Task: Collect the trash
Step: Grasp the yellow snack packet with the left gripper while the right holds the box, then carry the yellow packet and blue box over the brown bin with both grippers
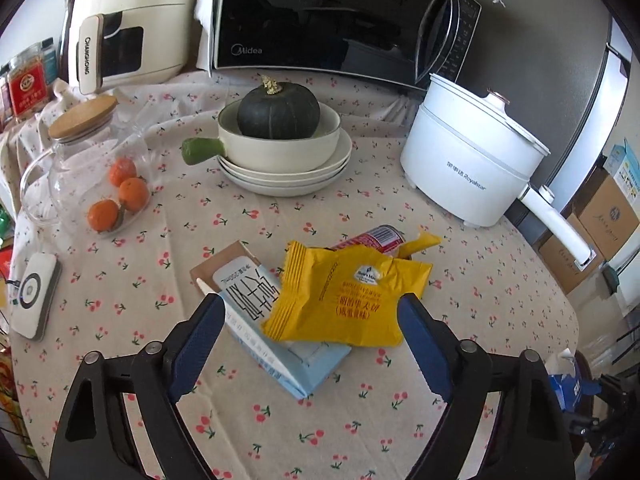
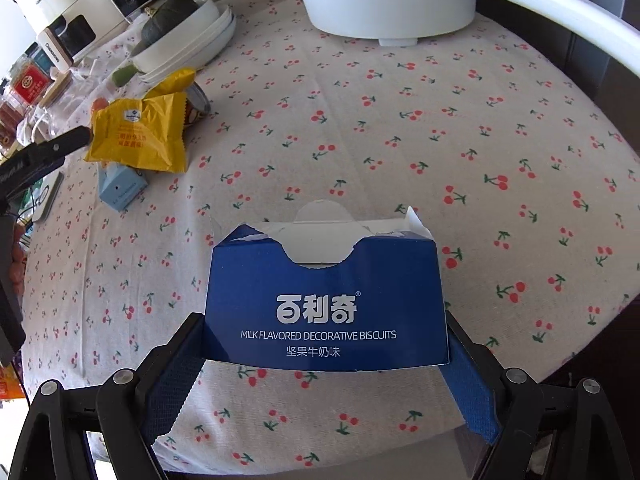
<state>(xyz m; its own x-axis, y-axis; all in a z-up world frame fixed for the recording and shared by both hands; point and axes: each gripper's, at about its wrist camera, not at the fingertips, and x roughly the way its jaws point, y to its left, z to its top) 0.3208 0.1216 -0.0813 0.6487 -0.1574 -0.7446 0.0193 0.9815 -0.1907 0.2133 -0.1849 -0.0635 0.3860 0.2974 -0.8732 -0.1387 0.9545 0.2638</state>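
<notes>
Left wrist view: the yellow snack wrapper (image 1: 344, 292) lies crumpled near the middle of the counter (image 1: 480, 280), resting on a pale blue carton (image 1: 280, 344) and a brown card box (image 1: 224, 264), with a red can (image 1: 380, 236) poking out behind it. It looks light, thin and crinkly, so it will likely slide and buckle, not resist; a pinch across its puffed middle or its crimped left edge seems the surest hold. The left tool (image 1: 310, 320) hovers over it with its blue pads apart on either side, touching nothing. The carton beneath looks flattened and stiff enough to be taken by its edges.

In the right wrist view, the blue biscuit box (image 2: 324, 312) is clamped between the pads of the right tool (image 2: 324, 360), held by its two short sides over the near counter edge. Its top is torn open and it appears empty, so it is probably light and easily crushed; a gentle squeeze low on the walls suits it.

Further back stand a stack of plates with a squash (image 1: 278, 110), a white electric pot (image 1: 472, 160), a glass jar (image 1: 80, 148) near some oranges, and a microwave (image 1: 340, 16).
</notes>
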